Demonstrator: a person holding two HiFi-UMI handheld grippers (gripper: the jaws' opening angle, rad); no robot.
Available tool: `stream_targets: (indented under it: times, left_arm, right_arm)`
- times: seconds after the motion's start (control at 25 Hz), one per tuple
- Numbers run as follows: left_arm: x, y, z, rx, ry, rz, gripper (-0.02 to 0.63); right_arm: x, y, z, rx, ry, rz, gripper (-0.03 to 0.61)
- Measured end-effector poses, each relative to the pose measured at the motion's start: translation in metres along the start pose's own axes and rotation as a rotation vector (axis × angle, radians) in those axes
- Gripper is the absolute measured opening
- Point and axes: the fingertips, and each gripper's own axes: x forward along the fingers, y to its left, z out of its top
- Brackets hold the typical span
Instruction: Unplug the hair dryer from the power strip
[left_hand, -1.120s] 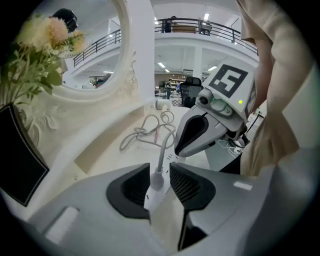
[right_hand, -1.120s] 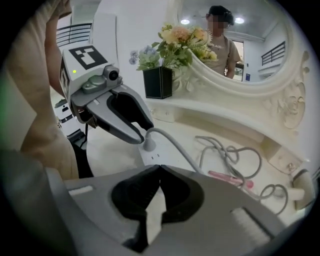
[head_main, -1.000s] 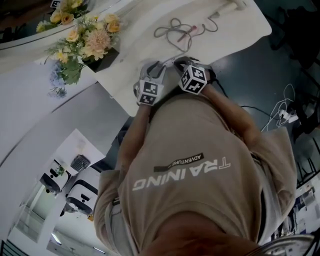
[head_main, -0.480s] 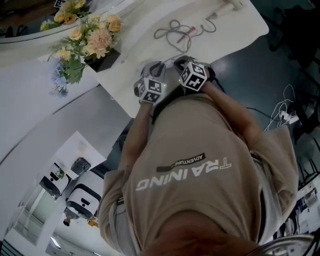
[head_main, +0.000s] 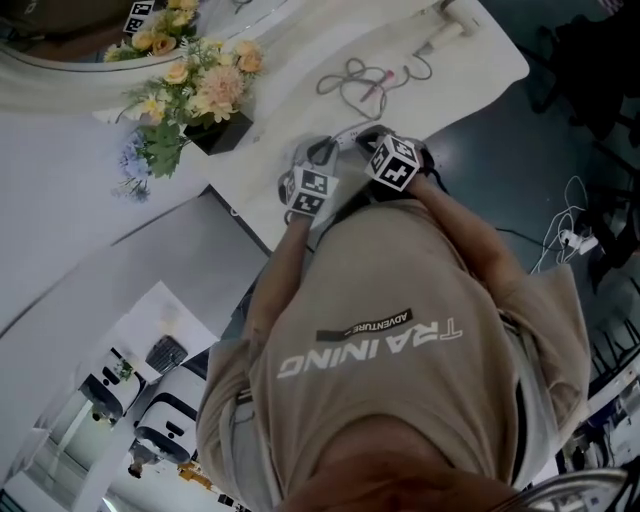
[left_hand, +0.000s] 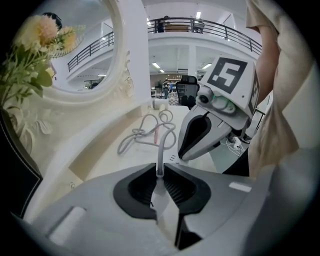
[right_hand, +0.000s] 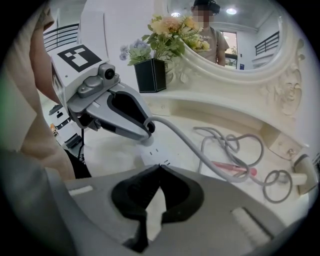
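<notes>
Left gripper view: left tool (left_hand: 160, 174), jaws just closing, pinches the cord (left_hand: 160, 156).

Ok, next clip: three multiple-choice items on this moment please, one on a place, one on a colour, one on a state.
1. Where does the cord lie? A on a shelf; B on the table; C on a chair.
2. What colour is the flower pot? A black; B white; C red.
3. How is the left gripper? A open, empty; B out of view; C shut on the cord.
Key: B, its loops rest on the white tabletop; A, the pot is plainly black; C, its jaws have just been closing and now pinch the cord.
</notes>
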Motion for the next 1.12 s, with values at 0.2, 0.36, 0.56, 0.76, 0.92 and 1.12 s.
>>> stream_targets:
  times: [0.2,0.36,0.56,0.76,0.92,1.12]
  left_arm:
    - [-0.001,0.001,-0.002,-0.010,-0.004,-0.016,0.048]
    - [-0.005,0.003,0.003,-0.028,-0.020,-0.015,0.048]
    - [-0.015,0.005,0.021,-0.012,-0.061,-0.008,0.046]
    - [-0.022,0.007,0.029,-0.041,-0.086,-0.017,0.046]
    - [-0.028,0.005,0.032,-0.047,-0.088,-0.028,0.046]
    - [-0.034,-0.003,0.031,-0.036,-0.079,-0.042,0.046]
  right_arm:
    - [0.000,0.000,0.001,0.012,0.001,-0.019,0.003]
    - [0.000,0.000,0.001,0.011,0.008,-0.019,0.004]
    - [0.000,0.000,0.002,0.013,0.007,-0.028,0.003]
    - [0.000,-0.001,0.002,0.007,0.009,-0.032,0.003]
    - [-0.001,0.000,0.002,0.004,0.012,-0.029,0.003]
    - [-0.002,0.007,0.002,0.006,0.025,-0.018,0.003]
